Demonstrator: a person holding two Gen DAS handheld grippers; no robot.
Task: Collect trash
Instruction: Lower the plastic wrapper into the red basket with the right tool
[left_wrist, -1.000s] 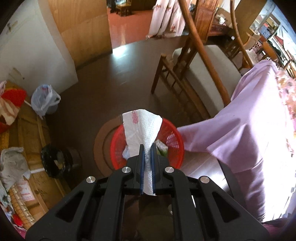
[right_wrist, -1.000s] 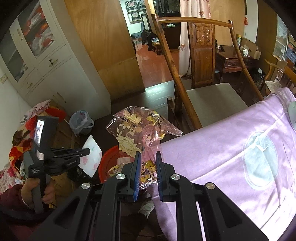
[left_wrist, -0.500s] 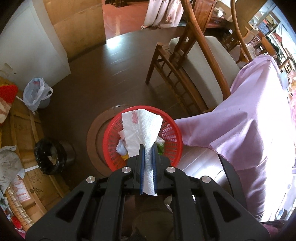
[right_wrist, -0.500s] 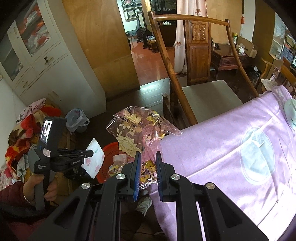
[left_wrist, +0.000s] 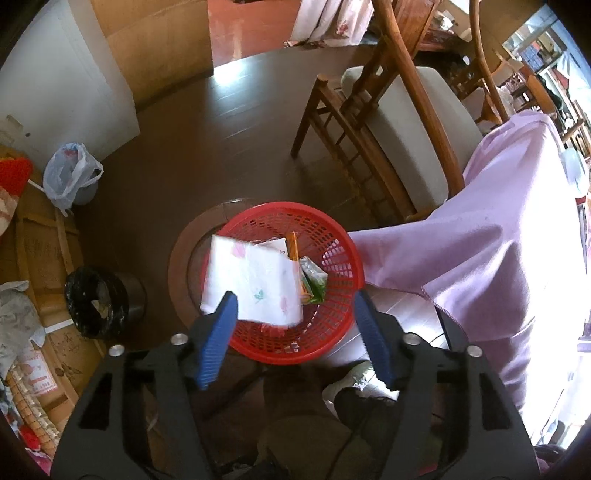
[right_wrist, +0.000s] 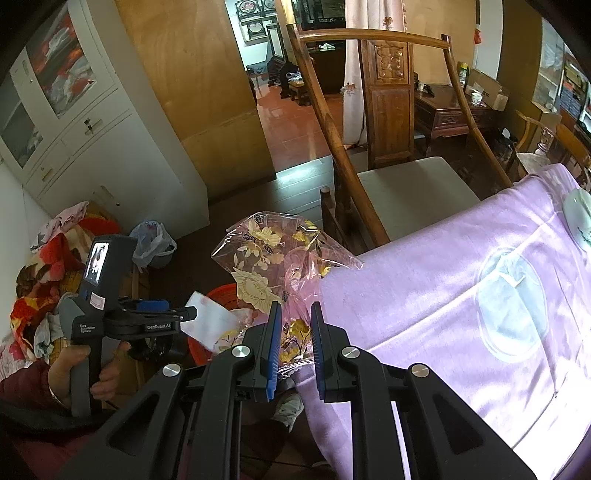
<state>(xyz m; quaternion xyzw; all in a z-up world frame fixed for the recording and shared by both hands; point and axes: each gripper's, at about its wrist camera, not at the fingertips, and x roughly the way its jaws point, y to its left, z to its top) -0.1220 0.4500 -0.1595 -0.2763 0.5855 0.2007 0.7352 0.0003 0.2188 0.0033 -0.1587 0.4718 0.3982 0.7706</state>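
- Your left gripper (left_wrist: 293, 295): pointed steeply down over the red basket (left_wrist: 332, 325). Its jaws have just been opening and now stand wide apart, with nothing pressed between them.
- Paper napkin (left_wrist: 251, 284): white with a faint printed pattern, loose between the spread fingers and lying over the basket's near-left side. Whether it has settled onto the trash below or is in mid-air, you cannot tell from this blurred view.
- Red basket: round, slatted plastic, sitting on a round wooden stand (left_wrist: 181, 258) on the dark floor. Inside, beside the napkin, are a green packet (left_wrist: 314, 280) and an orange one (left_wrist: 293, 247).
- Your right gripper (right_wrist: 293, 314): its jaws are drawn in close on a crinkled clear wrapper (right_wrist: 269, 266) printed with gold flowers. The wrapper fans out above the fingertips, held up at the edge of the table.
- Purple cloth (right_wrist: 461, 295): covers the table to the right of the wrapper, one corner hanging down just beside the basket.
- Wooden chair (right_wrist: 399, 184): grey seat cushion, standing behind the table.
- Black-lined bin (left_wrist: 98, 299): on the floor, left of the basket, apart from it.
- Your left hand (right_wrist: 74, 369): wrapped around the left gripper's handle, seen in the right wrist view.
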